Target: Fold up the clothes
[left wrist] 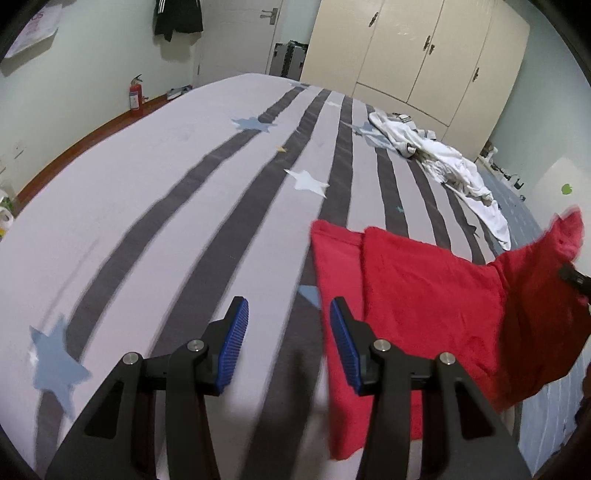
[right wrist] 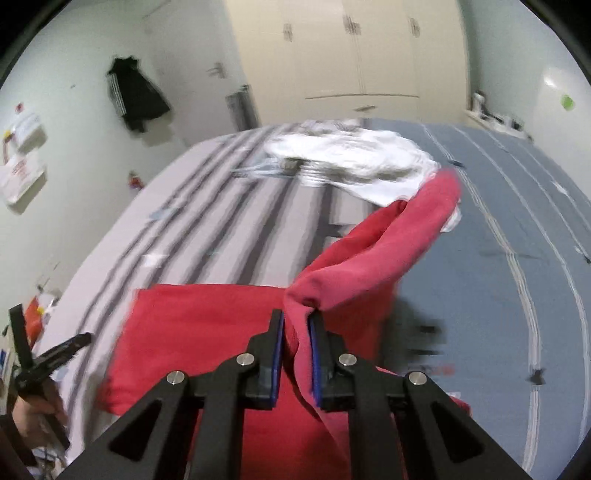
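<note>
My right tongs (right wrist: 295,325) are closed on a fold of the red garment (right wrist: 207,325), and the cloth is pinched between the two blue pads (right wrist: 279,343). From this grip one part of the garment rises up and away as a loose tube toward the white clothes (right wrist: 354,162), and it looks blurred. The rest of the red garment lies flat on the bed (left wrist: 155,206), on the grey sheet with dark stripes and pale stars.

My left tongs (left wrist: 289,306) are open and hold nothing; there is only the striped sheet between the blue pads. They hang over the bed just beside the left edge of the red garment, and the right pad is in front of the cloth edge. I cannot tell if it touches.

The white clothes lie crumpled further back on the bed, near the cream wardrobe (left wrist: 413,55). A black jacket (left wrist: 177,18) hangs on the wall.
</note>
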A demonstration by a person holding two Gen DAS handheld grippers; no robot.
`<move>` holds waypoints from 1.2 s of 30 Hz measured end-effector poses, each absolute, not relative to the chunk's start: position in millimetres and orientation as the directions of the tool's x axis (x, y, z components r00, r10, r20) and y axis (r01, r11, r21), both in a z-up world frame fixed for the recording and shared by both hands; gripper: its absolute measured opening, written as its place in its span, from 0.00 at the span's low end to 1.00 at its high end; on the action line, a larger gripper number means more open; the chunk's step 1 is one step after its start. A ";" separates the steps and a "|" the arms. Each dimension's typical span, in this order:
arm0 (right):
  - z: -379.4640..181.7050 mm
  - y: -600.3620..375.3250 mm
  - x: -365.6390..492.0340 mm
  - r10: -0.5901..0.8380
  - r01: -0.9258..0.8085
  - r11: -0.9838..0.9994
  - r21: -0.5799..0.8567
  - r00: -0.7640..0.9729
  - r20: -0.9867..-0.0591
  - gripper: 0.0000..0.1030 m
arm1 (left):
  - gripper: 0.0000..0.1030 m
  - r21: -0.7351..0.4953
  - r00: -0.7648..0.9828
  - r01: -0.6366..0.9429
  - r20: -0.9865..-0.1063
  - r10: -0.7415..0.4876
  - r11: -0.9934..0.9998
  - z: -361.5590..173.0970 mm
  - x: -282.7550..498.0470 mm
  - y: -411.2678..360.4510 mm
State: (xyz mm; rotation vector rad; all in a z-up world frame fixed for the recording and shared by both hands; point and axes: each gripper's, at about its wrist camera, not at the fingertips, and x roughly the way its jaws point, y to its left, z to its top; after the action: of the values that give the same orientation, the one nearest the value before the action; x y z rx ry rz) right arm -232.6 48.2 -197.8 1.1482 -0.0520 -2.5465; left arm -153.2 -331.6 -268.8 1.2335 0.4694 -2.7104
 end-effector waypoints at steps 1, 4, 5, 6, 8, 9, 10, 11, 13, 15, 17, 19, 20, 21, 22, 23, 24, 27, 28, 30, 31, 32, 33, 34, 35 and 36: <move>-198.6 19.6 -229.6 -0.338 0.311 -0.934 0.177 -0.604 -0.722 0.11 | 0.42 -0.237 -0.660 0.236 -0.751 0.023 -0.942 -266.3 -150.6 -339.8; -206.4 -58.0 -225.0 -0.375 0.345 -0.917 0.201 -0.572 -0.729 0.07 | 0.42 -0.250 -0.668 0.226 -0.743 0.037 -0.941 -263.5 -144.8 -360.7; -210.1 -81.7 -224.5 -0.387 0.354 -0.911 0.211 -0.560 -0.733 0.06 | 0.42 -0.251 -0.667 0.224 -0.744 0.039 -0.942 -264.4 -143.9 -366.1; -221.8 -110.1 -224.4 -0.381 0.365 -0.910 0.197 -0.547 -0.745 0.03 | 0.42 -0.251 -0.665 0.224 -0.746 0.041 -0.942 -266.8 -142.7 -372.9; -250.6 -150.5 -227.8 -0.380 0.389 -0.902 0.191 -0.500 -0.778 0.02 | 0.42 -0.259 -0.663 0.233 -0.748 0.042 -0.937 -271.8 -139.8 -381.9; -265.6 -168.6 -228.6 -0.387 0.398 -0.896 0.198 -0.476 -0.790 0.00 | 0.42 -0.262 -0.661 0.239 -0.749 0.041 -0.935 -274.3 -138.4 -386.4; -276.3 -183.2 -227.5 -0.388 0.416 -0.889 0.192 -0.463 -0.797 0.00 | 0.42 -0.265 -0.659 0.245 -0.751 0.040 -0.932 -276.8 -136.9 -390.9; -286.3 -197.3 -226.1 -0.388 0.435 -0.882 0.182 -0.450 -0.804 0.00 | 0.42 -0.270 -0.659 0.252 -0.751 0.039 -0.929 -278.9 -135.2 -394.5; -293.1 -211.0 -220.7 -0.405 0.466 -0.865 0.184 -0.434 -0.805 0.00 | 0.42 -0.287 -0.654 0.263 -0.755 0.049 -0.921 -283.2 -134.2 -397.7; -292.4 -215.3 -212.8 -0.417 0.494 -0.850 0.182 -0.421 -0.806 0.00 | 0.42 -0.315 -0.647 0.266 -0.759 0.074 -0.911 -287.4 -134.6 -398.6; -286.4 -205.2 -206.2 -0.453 0.506 -0.834 0.221 -0.401 -0.796 0.00 | 0.42 -0.331 -0.646 0.252 -0.757 0.096 -0.909 -287.2 -136.5 -392.1; -274.3 -179.0 -204.1 -0.481 0.495 -0.829 0.261 -0.392 -0.784 0.03 | 0.42 -0.345 -0.655 0.220 -0.745 0.124 -0.913 -284.4 -141.9 -380.0; -268.3 -166.7 -203.5 -0.473 0.480 -0.839 0.257 -0.409 -0.781 0.05 | 0.42 -0.348 -0.657 0.204 -0.742 0.136 -0.915 -283.1 -146.1 -372.3; -262.6 -155.4 -203.0 -0.458 0.463 -0.852 0.246 -0.428 -0.779 0.10 | 0.42 -0.355 -0.657 0.182 -0.737 0.155 -0.917 -281.9 -152.3 -361.0; -257.9 -137.5 -203.3 -0.437 0.436 -0.869 0.234 -0.453 -0.777 0.17 | 0.42 -0.365 -0.655 0.162 -0.735 0.176 -0.917 -281.4 -157.9 -349.7; -253.4 -118.1 -203.8 -0.413 0.406 -0.886 0.222 -0.478 -0.775 0.19 | 0.42 -0.374 -0.652 0.142 -0.732 0.198 -0.916 -280.8 -163.6 -338.5; -250.8 -101.7 -207.2 -0.387 0.377 -0.903 0.208 -0.499 -0.775 0.25 | 0.42 -0.383 -0.649 0.122 -0.728 0.219 -0.916 -280.4 -169.2 -327.3; -252.6 -44.7 -225.3 -0.277 0.270 -0.951 0.148 -0.538 -0.796 0.29 | 0.45 -0.401 -0.633 0.069 -0.725 0.270 -0.914 -280.5 -188.2 -292.3; -255.0 -30.9 -231.1 -0.254 0.247 -0.959 0.139 -0.537 -0.804 0.29 | 0.47 -0.407 -0.628 0.060 -0.726 0.282 -0.911 -281.6 -192.8 -284.1; -260.3 -6.4 -243.2 -0.215 0.206 -0.971 0.121 -0.533 -0.818 0.29 | 0.53 -0.413 -0.608 0.052 -0.735 0.299 -0.909 -286.2 -205.6 -264.6; -264.0 2.1 -247.6 -0.207 0.198 -0.973 0.118 -0.526 -0.825 0.29 | 0.54 -0.415 -0.601 0.054 -0.740 0.302 -0.908 -289.0 -210.9 -258.8; -267.8 9.8 -251.7 -0.202 0.192 -0.974 0.117 -0.518 -0.831 0.29 | 0.54 -0.416 -0.594 0.056 -0.744 0.304 -0.908 -291.7 -216.2 -252.9; -271.6 17.4 -255.8 -0.197 0.187 -0.975 0.116 -0.510 -0.837 0.29 | 0.55 -0.405 -0.589 0.054 -0.751 0.298 -0.913 -293.6 -220.2 -246.5; -275.9 22.3 -258.2 -0.195 0.191 -0.975 0.112 -0.502 -0.843 0.29 | 0.55 -0.393 -0.583 0.051 -0.758 0.292 -0.918 -295.5 -224.2 -240.3; -280.2 26.6 -260.2 -0.194 0.198 -0.974 0.107 -0.494 -0.848 0.29 | 0.55 -0.377 -0.580 0.041 -0.763 0.285 -0.925 -297.7 -230.4 -235.9; -284.7 29.1 -262.0 -0.207 0.207 -0.971 0.118 -0.484 -0.851 0.29 | 0.55 -0.344 -0.569 0.031 -0.778 0.266 -0.938 -300.4 -234.2 -228.2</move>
State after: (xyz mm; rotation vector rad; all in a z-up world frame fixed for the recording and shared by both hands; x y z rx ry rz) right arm -262.0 29.1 -284.7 1.4426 0.0014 -2.5166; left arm -234.2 -228.2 -300.4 1.5082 0.5324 -2.8598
